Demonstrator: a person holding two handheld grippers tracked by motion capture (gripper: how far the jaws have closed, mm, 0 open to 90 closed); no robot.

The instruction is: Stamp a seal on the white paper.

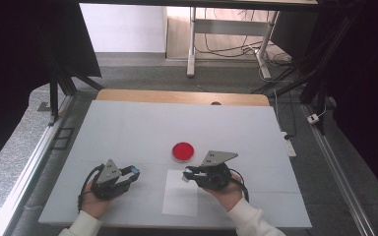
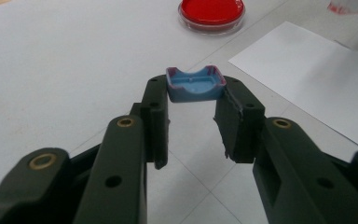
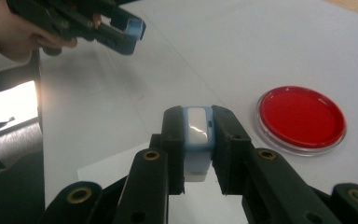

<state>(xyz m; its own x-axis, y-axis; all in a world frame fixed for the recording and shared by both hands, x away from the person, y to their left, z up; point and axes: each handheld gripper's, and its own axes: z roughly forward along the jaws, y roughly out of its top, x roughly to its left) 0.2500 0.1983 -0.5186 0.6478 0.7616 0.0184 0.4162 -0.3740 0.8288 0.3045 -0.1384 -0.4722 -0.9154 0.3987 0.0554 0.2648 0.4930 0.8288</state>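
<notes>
**A:** Since we're reading the high view left to right, start at the lower left: the left gripper is clenched on a small blue cap, pinched between its jaw tips with the hollow side up. In its own view you can see red smears on the rim. My guess is it's parked off to the side just to keep the cap out of the way.

**B:** Agreed. Then lower centre there's a white sheet of paper on the table, and the right gripper hovers over its top edge. It's grasping a little blue-and-white stamp body, squeezed upright between the jaws, pale end pointing down. Looks held that way so it can press straight onto the paper or dip.

**A:** Dip into what?

**B:** The round clear dish, centre frame, just above the right gripper. It's filled with something flat and bright red; ink or gel, can't tell which. Nothing else sits in it.
</notes>
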